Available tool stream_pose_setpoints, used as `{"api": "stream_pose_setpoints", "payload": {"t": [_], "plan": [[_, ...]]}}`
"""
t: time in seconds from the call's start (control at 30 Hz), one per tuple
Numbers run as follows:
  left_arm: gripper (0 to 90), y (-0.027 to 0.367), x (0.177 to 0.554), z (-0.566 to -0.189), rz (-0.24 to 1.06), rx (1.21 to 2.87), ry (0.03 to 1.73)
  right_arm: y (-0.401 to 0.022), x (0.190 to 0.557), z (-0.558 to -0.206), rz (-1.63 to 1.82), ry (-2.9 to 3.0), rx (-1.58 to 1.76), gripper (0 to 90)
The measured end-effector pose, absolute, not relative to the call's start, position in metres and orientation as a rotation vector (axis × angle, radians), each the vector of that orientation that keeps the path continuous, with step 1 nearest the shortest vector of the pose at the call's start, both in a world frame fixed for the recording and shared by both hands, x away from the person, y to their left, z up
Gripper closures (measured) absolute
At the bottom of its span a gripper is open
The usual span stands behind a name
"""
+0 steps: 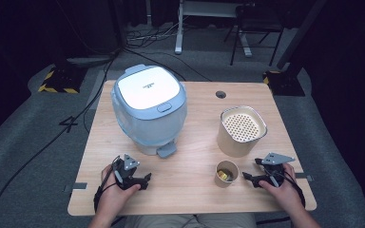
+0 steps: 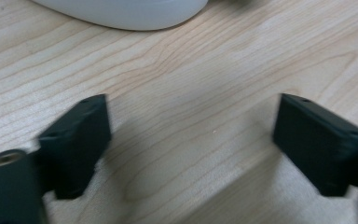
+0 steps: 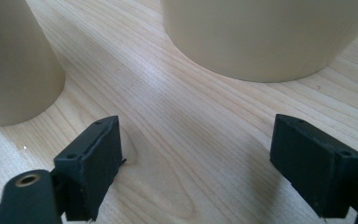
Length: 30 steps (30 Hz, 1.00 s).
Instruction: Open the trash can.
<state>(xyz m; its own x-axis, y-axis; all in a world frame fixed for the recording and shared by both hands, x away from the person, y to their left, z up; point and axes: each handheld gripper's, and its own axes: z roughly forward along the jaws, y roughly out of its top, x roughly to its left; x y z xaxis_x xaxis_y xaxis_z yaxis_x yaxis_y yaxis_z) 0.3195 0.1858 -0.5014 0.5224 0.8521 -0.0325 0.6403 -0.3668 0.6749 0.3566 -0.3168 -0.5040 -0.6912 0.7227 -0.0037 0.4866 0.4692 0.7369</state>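
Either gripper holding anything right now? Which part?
Nothing held. Left gripper and right gripper both stand open over the bare light wooden table.

Front strip: your left gripper (image 1: 145, 180) and right gripper (image 1: 247, 178) both rest on bare table (image 1: 180, 194), jaws wide, nothing between them.
Left lane: the rice cooker (image 1: 149, 109) stands just ahead of your left gripper, its lid latch (image 1: 167, 150) jutting toward you.
Middle lane: open wood runs between cooker and tall container (image 1: 241, 131), clear to the far edge.
Right lane: the small cup (image 1: 226, 173) sits just beside your right gripper, the tall container close behind it.
Far right: you've got a narrow strip past the container.
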Motion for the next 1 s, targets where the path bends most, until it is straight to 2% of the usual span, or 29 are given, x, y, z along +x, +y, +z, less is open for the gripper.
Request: {"api": "stream_pose_setpoints", "payload": {"t": [0.5, 0.63, 1.0], "plan": [[28.5, 0.192, 0.312, -0.487, 0.412, 2.195, 1.135, -0.317, 0.357, -0.504, 1.062, 2.411, 1.023, 17.2], [31.6, 0.193, 0.31, -0.476, 0.387, 2.182, 1.116, -0.317, 0.357, -0.504, 1.062, 2.411, 1.023, 17.2], [32.0, 0.193, 0.306, -0.447, 0.334, 2.076, 1.033, -0.318, 0.357, -0.504, 1.061, 2.412, 1.02, 17.2]]}}
